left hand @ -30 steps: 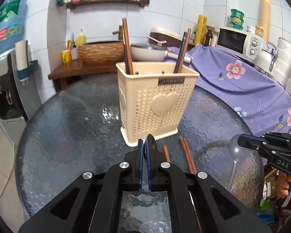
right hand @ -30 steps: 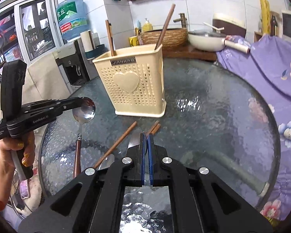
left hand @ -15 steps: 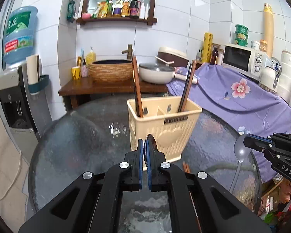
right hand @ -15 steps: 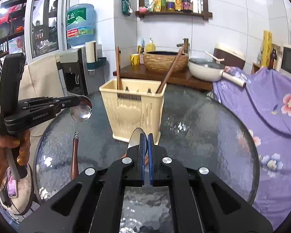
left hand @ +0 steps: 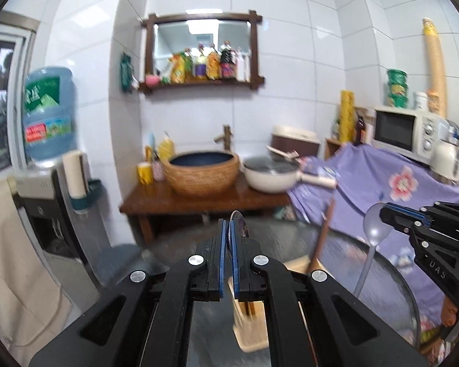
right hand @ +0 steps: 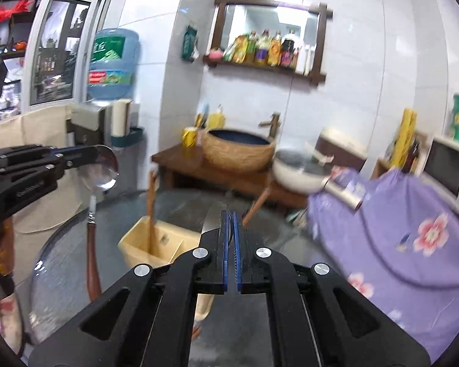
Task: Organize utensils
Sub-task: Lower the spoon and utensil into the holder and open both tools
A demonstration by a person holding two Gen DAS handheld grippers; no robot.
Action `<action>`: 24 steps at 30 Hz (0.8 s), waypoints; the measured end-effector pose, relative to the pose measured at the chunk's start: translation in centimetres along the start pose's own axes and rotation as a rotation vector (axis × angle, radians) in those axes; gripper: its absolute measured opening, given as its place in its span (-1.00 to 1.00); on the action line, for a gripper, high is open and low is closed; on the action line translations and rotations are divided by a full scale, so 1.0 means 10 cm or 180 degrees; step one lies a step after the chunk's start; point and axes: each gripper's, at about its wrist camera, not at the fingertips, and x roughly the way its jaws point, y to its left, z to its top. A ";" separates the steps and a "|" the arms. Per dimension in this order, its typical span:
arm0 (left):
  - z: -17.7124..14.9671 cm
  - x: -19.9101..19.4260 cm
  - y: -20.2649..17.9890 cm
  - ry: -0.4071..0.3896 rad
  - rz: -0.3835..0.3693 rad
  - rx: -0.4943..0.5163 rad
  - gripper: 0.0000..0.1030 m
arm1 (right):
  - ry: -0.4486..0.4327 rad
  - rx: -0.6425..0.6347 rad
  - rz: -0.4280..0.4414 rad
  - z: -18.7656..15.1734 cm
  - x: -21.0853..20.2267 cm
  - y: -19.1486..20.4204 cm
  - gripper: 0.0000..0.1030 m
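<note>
Two spoons are in hand: the left tongs (left hand: 226,229) pinch one spoon (right hand: 99,169) by its bowl, the right tongs (right hand: 229,223) another (left hand: 375,224), both hanging above the glass bench (right hand: 61,260). The cream utensil holder (right hand: 156,244) below already holds chopsticks (right hand: 151,211); dropping both spoons in remains

I count two spoons, one pinched in my left gripper (left hand: 229,229) and one in my right gripper (right hand: 231,223): a brown-handled spoon (right hand: 98,172) and a grey spoon (left hand: 375,226). One cream utensil holder (right hand: 156,244) stands on one glass table (right hand: 61,269). Two wooden chopsticks (right hand: 150,211) show in the holder.
</note>
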 end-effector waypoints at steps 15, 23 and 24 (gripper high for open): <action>0.05 0.61 0.01 -0.0212 0.0795 0.0072 -0.94 | 0.0015 -0.0198 -0.0482 0.21 0.69 0.15 -0.93; -0.26 0.57 -0.13 -0.0239 0.0757 0.0146 -0.94 | 0.0139 -0.0306 -0.0464 -0.23 0.79 0.32 -0.93; -0.30 0.57 -0.16 -0.0215 0.0732 0.0186 -0.93 | 0.0161 -0.0296 -0.0434 -0.28 0.79 0.34 -0.93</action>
